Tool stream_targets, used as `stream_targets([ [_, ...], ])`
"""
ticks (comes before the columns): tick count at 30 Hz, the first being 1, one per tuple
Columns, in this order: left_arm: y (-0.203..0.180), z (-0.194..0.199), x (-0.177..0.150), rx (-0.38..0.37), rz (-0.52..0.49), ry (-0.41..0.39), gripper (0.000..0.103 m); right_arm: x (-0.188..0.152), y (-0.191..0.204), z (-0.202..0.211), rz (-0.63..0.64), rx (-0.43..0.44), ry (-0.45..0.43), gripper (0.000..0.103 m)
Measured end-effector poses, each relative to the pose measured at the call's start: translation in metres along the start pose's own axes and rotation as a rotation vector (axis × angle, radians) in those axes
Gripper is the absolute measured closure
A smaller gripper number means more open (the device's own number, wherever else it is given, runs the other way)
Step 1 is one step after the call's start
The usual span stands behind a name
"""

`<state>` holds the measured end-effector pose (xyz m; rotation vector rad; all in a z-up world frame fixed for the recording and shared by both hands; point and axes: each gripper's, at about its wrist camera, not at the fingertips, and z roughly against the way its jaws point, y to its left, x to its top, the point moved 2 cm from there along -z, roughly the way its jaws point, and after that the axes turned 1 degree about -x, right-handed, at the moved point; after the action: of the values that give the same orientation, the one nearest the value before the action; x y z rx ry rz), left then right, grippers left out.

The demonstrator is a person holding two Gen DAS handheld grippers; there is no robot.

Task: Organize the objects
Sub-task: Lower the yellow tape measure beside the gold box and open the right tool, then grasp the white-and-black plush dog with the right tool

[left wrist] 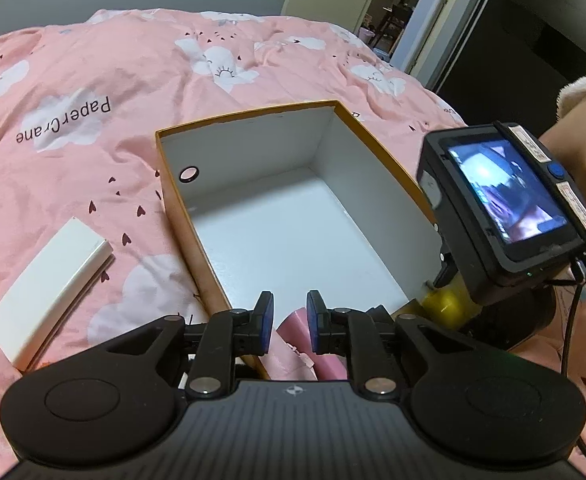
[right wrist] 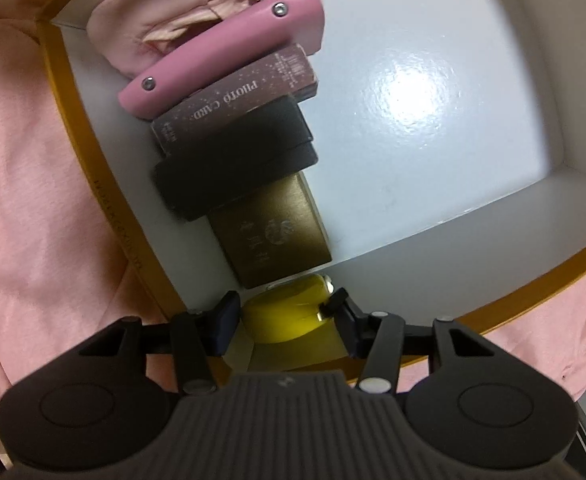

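Right gripper [right wrist: 285, 320]: closed on the yellow object [right wrist: 289, 316], a pad against each side, at the near end of the box.
Left gripper [left wrist: 289, 320]: jaws narrowly apart, nothing pinched; pink pouch [left wrist: 297, 332] visible behind the gap, contact not evident.
Row in box: from the yellow object outward, gold case [right wrist: 273, 232], black case [right wrist: 237, 168], maroon "PHOTO CARD" box [right wrist: 237, 100], pink pouch [right wrist: 213, 32], lined along one white wall.
Box [left wrist: 181, 208]: orange outside, white inside, resting on the pink quilt [left wrist: 133, 60]; most of the floor bare.
Outside the box: white flat box [left wrist: 49, 288] on the quilt, well apart from the row; probably next to go in.
Risk, slip: yellow object looks smooth and rounded; likely to roll or squirt out on a loose or early release.
Risk, knock: little room beside the gold case; a tilted set-down could nudge the row askew.
Risk, crowding: both grippers near the same end; could bump.
Hidden: underside of the yellow object, so resting or lifted unclear; its identity unclear; gold case lettering unreadable.
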<state>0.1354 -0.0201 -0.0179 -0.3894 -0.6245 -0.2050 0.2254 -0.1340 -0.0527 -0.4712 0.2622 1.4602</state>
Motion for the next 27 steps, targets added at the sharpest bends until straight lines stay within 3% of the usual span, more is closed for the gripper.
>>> stream_targets([
  [6,0.004,0.000,0.000,0.014,0.014,0.004,0.082,-0.007,-0.005,0.012,-0.015,-0.005,-0.041,0.048],
  [8,0.006,0.001,0.000,0.032,0.014,0.004,0.082,-0.011,-0.008,0.019,-0.022,-0.043,-0.077,0.054],
  [10,0.009,0.003,0.001,0.057,0.018,0.000,0.082,-0.014,-0.014,0.025,-0.053,-0.075,-0.122,0.076],
  [15,0.017,0.014,0.002,0.096,0.039,-0.022,0.082,-0.011,-0.016,0.014,-0.020,-0.218,-0.141,0.091],
  [23,0.043,0.044,-0.001,0.190,0.108,-0.049,0.079,-0.016,-0.007,-0.004,0.064,-0.243,-0.120,0.095],
  [27,0.058,0.064,-0.003,0.270,0.144,-0.071,0.079,-0.021,-0.015,0.015,0.012,-0.262,-0.189,0.092],
])
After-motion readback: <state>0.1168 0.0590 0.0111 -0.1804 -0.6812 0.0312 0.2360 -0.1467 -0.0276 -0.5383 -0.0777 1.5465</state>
